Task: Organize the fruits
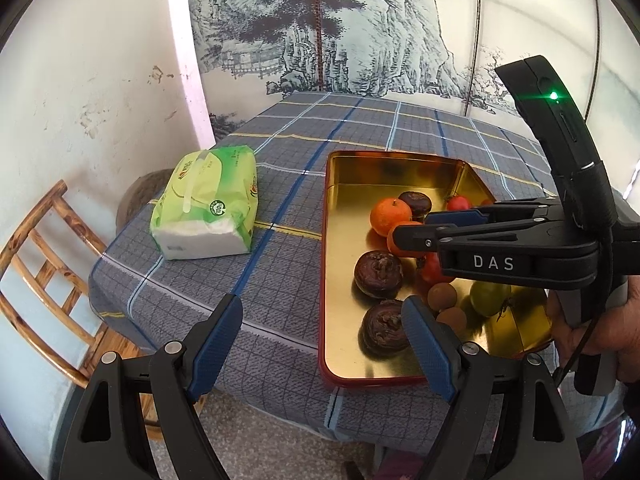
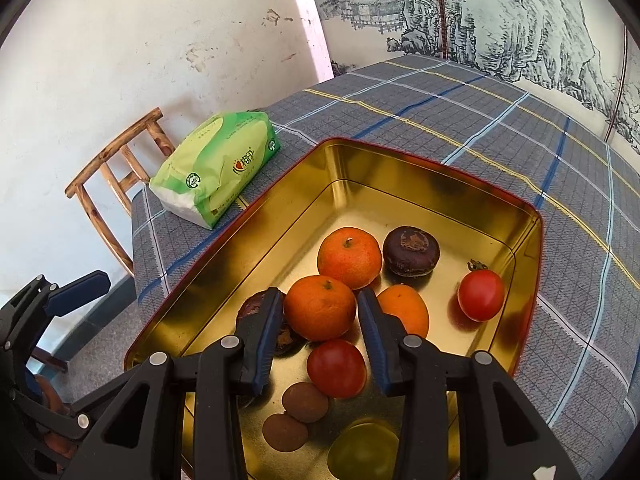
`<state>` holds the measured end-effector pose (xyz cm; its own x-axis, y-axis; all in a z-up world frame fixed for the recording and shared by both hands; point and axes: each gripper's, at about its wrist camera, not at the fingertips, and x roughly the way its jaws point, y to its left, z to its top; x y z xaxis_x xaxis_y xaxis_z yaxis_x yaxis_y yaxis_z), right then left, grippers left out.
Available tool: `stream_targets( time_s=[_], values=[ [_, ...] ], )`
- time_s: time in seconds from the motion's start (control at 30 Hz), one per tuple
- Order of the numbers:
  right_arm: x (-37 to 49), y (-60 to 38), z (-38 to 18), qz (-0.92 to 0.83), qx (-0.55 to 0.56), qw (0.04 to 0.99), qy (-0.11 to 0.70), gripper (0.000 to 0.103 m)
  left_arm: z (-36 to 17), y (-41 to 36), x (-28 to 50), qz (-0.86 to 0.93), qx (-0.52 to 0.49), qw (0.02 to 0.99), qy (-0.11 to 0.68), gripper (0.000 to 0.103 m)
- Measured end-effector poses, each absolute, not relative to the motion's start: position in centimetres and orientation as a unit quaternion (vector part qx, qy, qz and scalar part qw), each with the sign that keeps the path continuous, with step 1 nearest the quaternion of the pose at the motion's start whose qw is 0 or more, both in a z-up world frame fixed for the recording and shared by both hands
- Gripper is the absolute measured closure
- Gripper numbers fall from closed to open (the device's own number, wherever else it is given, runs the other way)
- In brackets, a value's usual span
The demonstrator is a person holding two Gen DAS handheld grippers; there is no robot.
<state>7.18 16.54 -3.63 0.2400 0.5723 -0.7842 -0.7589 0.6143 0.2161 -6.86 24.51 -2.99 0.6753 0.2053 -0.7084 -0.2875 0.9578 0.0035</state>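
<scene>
A gold tin (image 2: 280,216) with a red rim lies on the checked tablecloth and holds several fruits. My right gripper (image 2: 320,312) reaches down into it, its pads against both sides of a tangerine (image 2: 320,308). Two more tangerines (image 2: 349,256) lie beside it, with red tomatoes (image 2: 480,294), dark brown fruits (image 2: 411,252), small brown round fruits (image 2: 305,402) and a green fruit (image 2: 364,450). In the left wrist view the right gripper (image 1: 410,227) comes in from the right over the tin (image 1: 332,240). My left gripper (image 1: 322,304) stands open over the tin's near left side, holding nothing.
A green pack of tissues (image 1: 206,204) lies on the cloth left of the tin. A wooden chair (image 1: 44,264) stands by the white wall at the table's left. A hand (image 1: 592,332) holds the right gripper at the right edge. A painted screen backs the table.
</scene>
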Motion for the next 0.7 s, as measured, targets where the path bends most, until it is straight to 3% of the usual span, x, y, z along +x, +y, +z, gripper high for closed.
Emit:
stream_targets(
  time_s=[0.1,0.43,0.7],
  values=[
    [7.1,16.1,-3.3,0.427,-0.095,0.783,0.441,0.065,-2.9,24.2,-6.8,0.137,-0.045,0.914,0.379,0.021],
    [4.3,13.1,0.4,0.415,-0.065,0.828,0.371,0.042,-2.8,23.9,-6.9,0.152,-0.032,0.916,0.371,0.021],
    [0.1,8.0,3.1,0.342,-0.057,0.898,0.271,0.013,-1.5,23.6,-7.6,0.181,-0.031,0.925,0.334,0.016]
  ],
)
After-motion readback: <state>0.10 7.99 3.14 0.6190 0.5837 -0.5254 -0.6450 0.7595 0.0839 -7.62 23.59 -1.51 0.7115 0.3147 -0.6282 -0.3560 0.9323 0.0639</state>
